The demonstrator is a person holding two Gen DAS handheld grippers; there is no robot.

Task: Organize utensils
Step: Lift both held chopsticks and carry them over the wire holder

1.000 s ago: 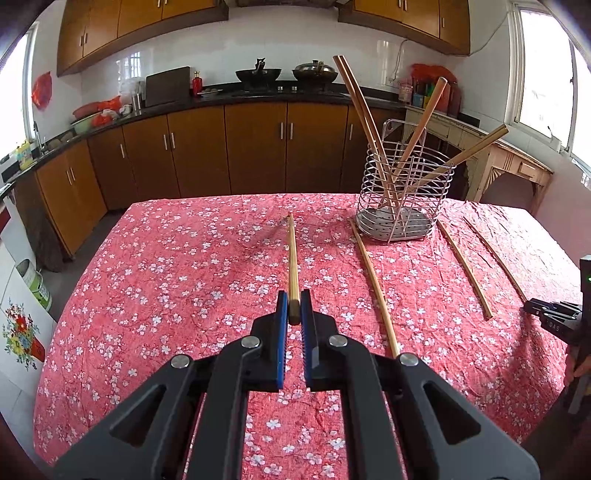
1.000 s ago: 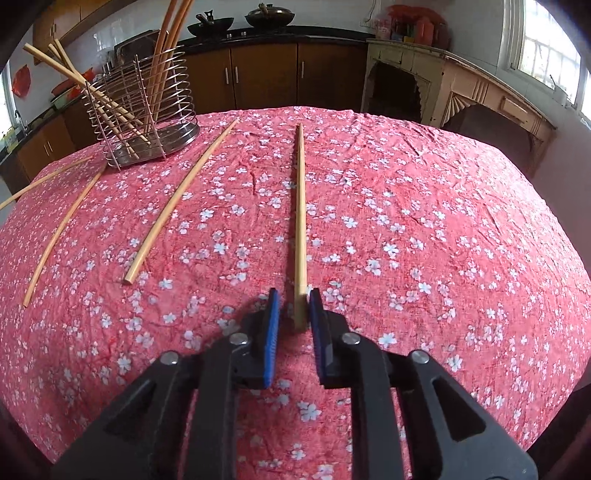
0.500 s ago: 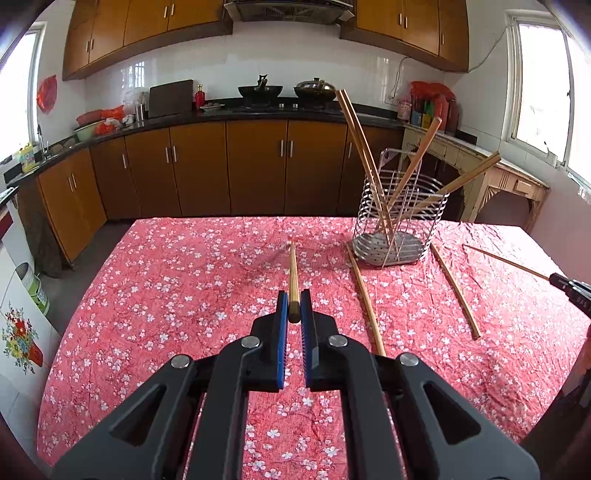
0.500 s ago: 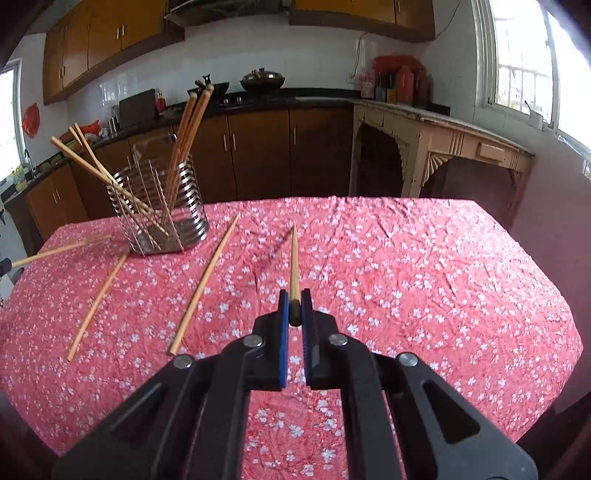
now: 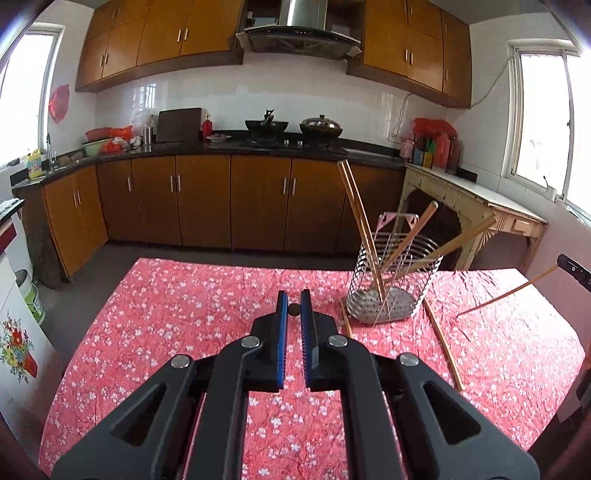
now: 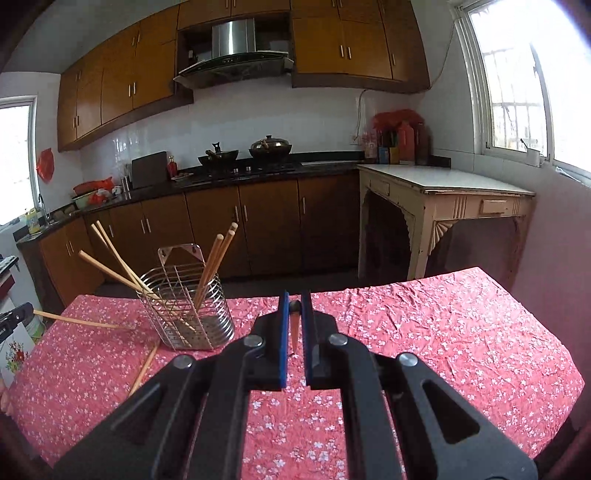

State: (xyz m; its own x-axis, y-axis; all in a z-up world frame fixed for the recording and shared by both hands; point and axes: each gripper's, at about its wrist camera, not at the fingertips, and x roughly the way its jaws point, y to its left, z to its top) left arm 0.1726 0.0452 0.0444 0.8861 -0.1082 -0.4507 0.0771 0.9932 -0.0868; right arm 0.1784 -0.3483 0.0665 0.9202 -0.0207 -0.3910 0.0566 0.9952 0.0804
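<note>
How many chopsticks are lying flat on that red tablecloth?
2. One chopstick lies right of the holder; another lies just left of it, partly behind the jaws. More may be hidden.

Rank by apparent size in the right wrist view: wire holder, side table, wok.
1. side table, largest in frame.
2. wire holder, clearly smaller, though nearer the camera.
3. wok, smallest; it sits far back, so the look understates it.

We see a range hood [image 5: 299, 27] above two woks [image 5: 293, 127], brown cabinets [image 5: 207, 199], and a cream side table [image 6: 443, 199]
</note>
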